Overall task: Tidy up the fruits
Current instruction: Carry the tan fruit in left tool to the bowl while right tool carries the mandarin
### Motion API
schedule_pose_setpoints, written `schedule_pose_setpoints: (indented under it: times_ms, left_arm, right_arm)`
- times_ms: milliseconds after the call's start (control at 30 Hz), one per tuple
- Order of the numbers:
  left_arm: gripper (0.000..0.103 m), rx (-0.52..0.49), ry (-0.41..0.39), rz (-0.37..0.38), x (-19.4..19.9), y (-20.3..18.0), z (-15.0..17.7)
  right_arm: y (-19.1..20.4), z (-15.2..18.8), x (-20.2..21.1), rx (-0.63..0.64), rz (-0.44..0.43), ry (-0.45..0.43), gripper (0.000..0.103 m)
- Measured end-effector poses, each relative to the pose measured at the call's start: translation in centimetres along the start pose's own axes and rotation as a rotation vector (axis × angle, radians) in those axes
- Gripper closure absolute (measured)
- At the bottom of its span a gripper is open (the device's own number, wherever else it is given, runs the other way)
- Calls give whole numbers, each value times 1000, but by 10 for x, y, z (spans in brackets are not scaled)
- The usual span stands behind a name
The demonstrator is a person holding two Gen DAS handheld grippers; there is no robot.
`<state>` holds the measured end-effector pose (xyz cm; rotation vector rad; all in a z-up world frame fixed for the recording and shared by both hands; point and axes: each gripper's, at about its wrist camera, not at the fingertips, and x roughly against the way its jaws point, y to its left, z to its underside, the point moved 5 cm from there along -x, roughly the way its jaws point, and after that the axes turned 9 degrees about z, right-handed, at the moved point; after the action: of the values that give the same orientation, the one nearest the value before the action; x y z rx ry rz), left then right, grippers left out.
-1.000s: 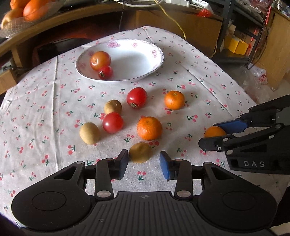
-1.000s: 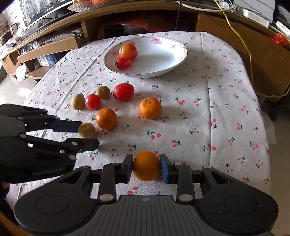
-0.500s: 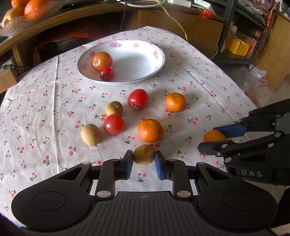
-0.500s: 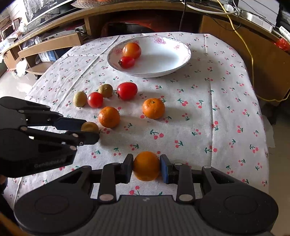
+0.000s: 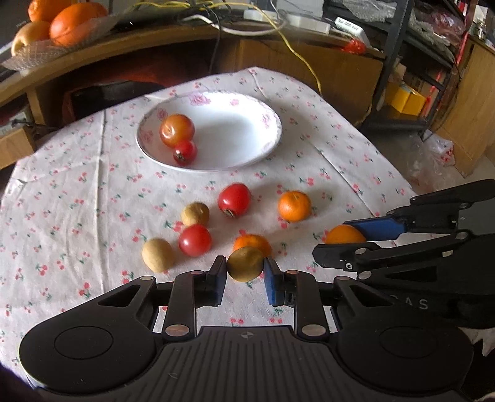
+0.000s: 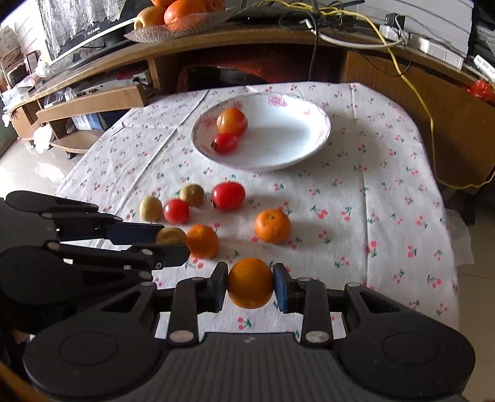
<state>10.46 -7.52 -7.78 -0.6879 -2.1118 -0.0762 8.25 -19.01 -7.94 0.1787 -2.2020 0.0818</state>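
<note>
Bowl (image 5: 272, 123), 12 o'clock: two fruits in. Left gripper (image 5: 244, 275) clenched on brown fruit (image 5: 245, 263); right gripper (image 6: 250, 286) clenched on orange (image 6: 250, 284). Six fruits left on cloth (image 5: 62, 198), centre.

Not much to read here. From the left wrist view, pale raised letters on the black body of the right gripper (image 5: 355, 239) show "AS", with what may be another letter before them lost in shadow. Small print along the bottom edge of a dark screen (image 6: 89, 29) at the back is too blurred to read
</note>
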Motion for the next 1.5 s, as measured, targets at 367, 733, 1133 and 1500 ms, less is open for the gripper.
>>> schedule_pose_setpoints:
  times_ms: [367, 733, 1133, 1500]
  left_arm:
    - [71, 26, -32, 2, 5, 6, -10]
    - [71, 30, -80, -21, 4, 14, -38]
    - [72, 61, -98, -63, -15, 42, -71]
    - [72, 72, -90, -93, -35, 59, -87]
  right_arm:
    - [-1, -14, 3, -27, -8, -37, 71]
    - [-6, -42, -1, -59, 0, -84, 70]
    - [-11, -82, -32, -92, -4, -107, 70]
    - [-15, -102, -61, -81, 3, -118, 70]
